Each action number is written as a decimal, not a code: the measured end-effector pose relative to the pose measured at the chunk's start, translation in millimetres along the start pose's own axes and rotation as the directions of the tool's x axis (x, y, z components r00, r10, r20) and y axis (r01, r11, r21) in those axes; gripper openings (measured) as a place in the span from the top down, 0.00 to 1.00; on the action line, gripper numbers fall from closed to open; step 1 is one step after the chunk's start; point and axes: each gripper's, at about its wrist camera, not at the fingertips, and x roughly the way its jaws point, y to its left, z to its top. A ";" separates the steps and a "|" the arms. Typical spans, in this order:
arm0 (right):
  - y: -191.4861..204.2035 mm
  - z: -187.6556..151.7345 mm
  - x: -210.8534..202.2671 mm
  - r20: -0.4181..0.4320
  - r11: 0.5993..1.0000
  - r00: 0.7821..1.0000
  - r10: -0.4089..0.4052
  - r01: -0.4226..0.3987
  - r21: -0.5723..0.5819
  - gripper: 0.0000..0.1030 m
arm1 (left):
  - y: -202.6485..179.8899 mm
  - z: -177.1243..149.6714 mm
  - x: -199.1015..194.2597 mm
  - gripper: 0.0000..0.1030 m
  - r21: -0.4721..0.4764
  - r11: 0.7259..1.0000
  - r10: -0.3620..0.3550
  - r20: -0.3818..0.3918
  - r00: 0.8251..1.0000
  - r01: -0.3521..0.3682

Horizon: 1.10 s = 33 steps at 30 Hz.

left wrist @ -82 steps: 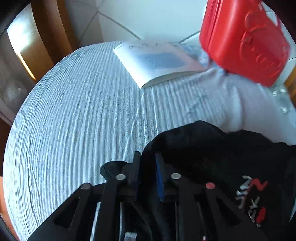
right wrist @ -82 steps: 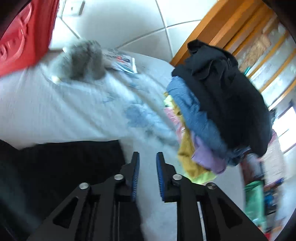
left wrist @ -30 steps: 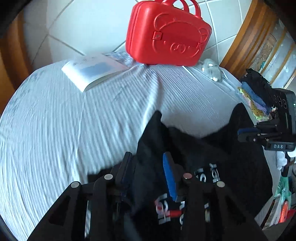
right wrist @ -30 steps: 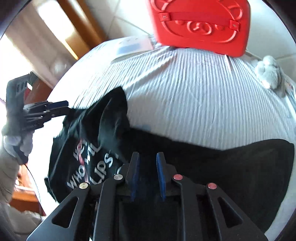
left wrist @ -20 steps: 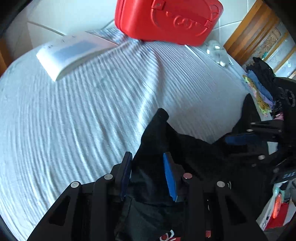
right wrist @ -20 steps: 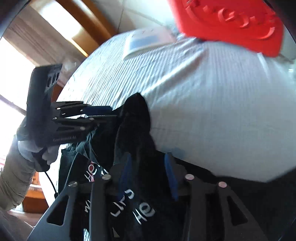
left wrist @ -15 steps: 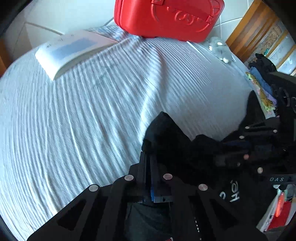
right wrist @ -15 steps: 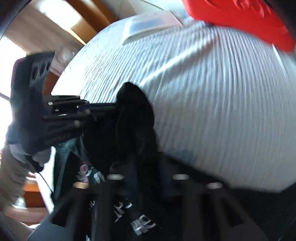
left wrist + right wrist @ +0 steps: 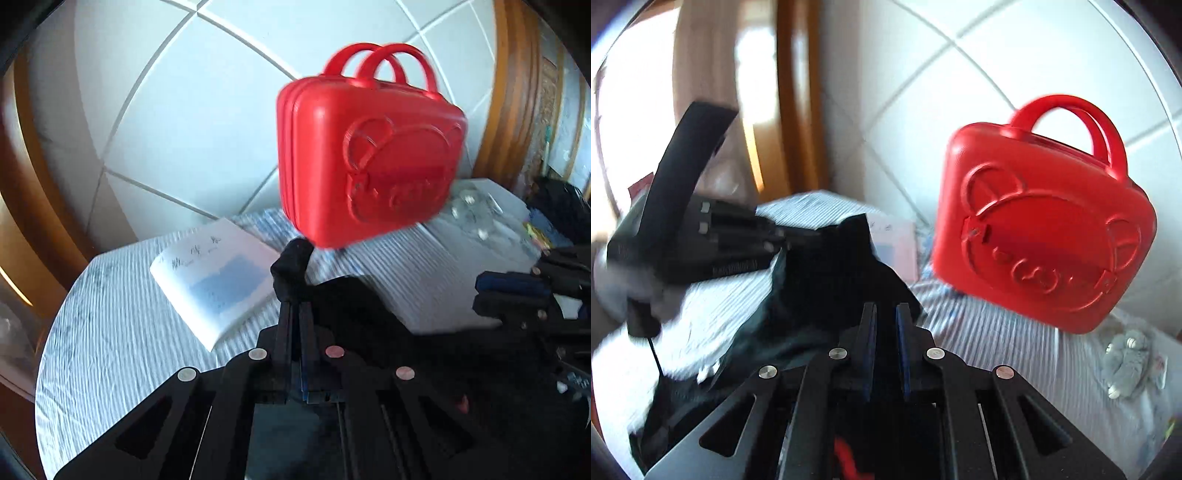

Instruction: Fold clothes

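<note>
A black garment hangs stretched between both grippers above the striped bedspread. My left gripper is shut on one corner of the black garment, a tuft of which sticks up past the tips. My right gripper is shut on another part of the black garment. The right gripper shows at the right of the left wrist view; the left gripper shows at the left of the right wrist view. Both are raised and tilted up toward the tiled wall.
A red hard case with handles stands at the back of the bed by the wall, also in the right wrist view. A white booklet lies left of it. A grey plush toy lies at the right. Folded clothes are stacked at far right.
Both grippers closed on the black garment and lifted it off the bed, tilting upward so the wall and the red case now fill the views.
</note>
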 end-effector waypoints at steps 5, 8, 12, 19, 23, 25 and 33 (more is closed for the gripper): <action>44.7 -73.5 -14.3 -0.151 0.993 0.982 0.116 -0.119 -0.014 0.90 | -16.8 -86.8 -20.6 0.98 -0.019 0.998 -0.063 -0.140 0.988 0.061; 44.1 -112.7 -18.4 -0.238 0.979 0.955 0.178 -0.148 0.141 0.90 | -16.2 -118.9 -23.9 0.97 -0.073 0.995 -0.086 -0.204 0.975 0.073; 9.7 -138.4 -43.4 -0.240 0.932 0.958 0.159 -0.066 0.356 0.90 | -28.7 -149.5 -33.4 0.97 -0.064 0.987 -0.160 -0.272 0.949 0.148; -80.7 -170.7 -101.9 -0.283 0.842 0.957 -0.064 0.204 0.500 0.90 | -26.0 -151.7 -47.8 0.90 -0.121 0.983 -0.166 -0.272 0.948 0.137; -151.2 -177.6 -132.4 -0.340 0.768 0.911 -0.234 0.388 0.510 0.89 | -18.7 -120.5 -40.1 0.69 -0.169 0.982 -0.116 -0.219 0.969 0.079; -181.7 -179.9 -143.1 -0.369 0.732 0.887 -0.278 0.444 0.516 0.89 | -21.9 -110.5 -30.9 0.69 -0.174 0.983 -0.101 -0.227 0.969 0.062; -278.8 -195.4 -125.6 -0.441 0.695 0.857 -0.266 0.487 0.528 0.61 | -36.5 -96.6 18.8 0.69 -0.161 0.987 -0.048 -0.312 0.949 -0.003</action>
